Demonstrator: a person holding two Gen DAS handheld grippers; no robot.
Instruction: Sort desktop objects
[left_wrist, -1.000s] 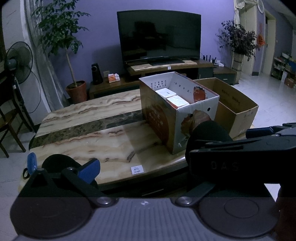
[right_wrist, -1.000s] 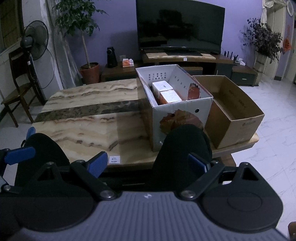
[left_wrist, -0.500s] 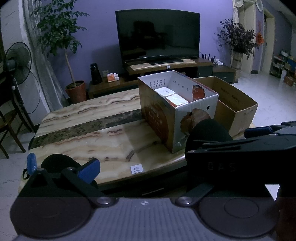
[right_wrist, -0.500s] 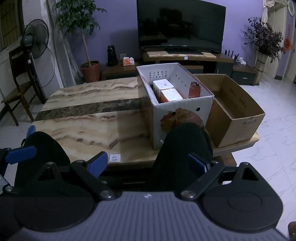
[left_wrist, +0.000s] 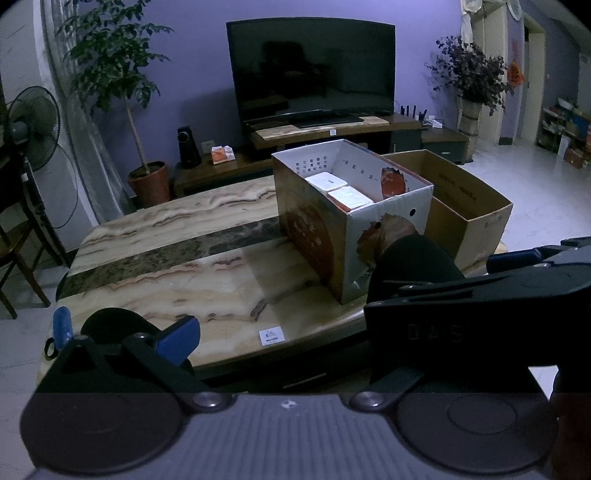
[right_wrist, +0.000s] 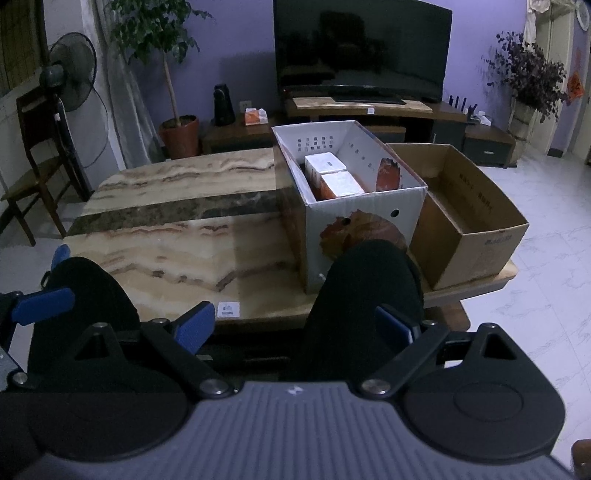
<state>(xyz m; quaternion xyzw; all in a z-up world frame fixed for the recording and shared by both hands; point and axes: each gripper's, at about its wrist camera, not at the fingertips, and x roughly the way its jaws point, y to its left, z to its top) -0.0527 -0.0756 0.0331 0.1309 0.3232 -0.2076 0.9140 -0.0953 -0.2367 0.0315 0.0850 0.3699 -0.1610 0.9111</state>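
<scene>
A white printed carton (left_wrist: 384, 236) (right_wrist: 364, 221) stands on the right half of the marble table (left_wrist: 177, 258) (right_wrist: 166, 229). Two small white-and-orange boxes (left_wrist: 340, 188) (right_wrist: 332, 175) lie inside it. A brown cardboard box (left_wrist: 469, 210) (right_wrist: 476, 218) sits against its right side, and what shows of its inside is bare. My left gripper (left_wrist: 262, 280) is open and held back from the table's front edge with nothing in it. My right gripper (right_wrist: 225, 254) is also open and empty; its black body (left_wrist: 480, 295) fills the right of the left wrist view.
A small white label (left_wrist: 271, 336) (right_wrist: 228, 309) sits at the table's front edge. Behind the table are a TV (left_wrist: 310, 70) on a low cabinet, a potted tree (left_wrist: 147, 181), a standing fan (right_wrist: 68, 77) and a wooden chair (right_wrist: 33, 173). Tiled floor (right_wrist: 546, 266) lies to the right.
Both views have drifted only slightly. The grippers stay open and empty, and nothing on the table has moved.
</scene>
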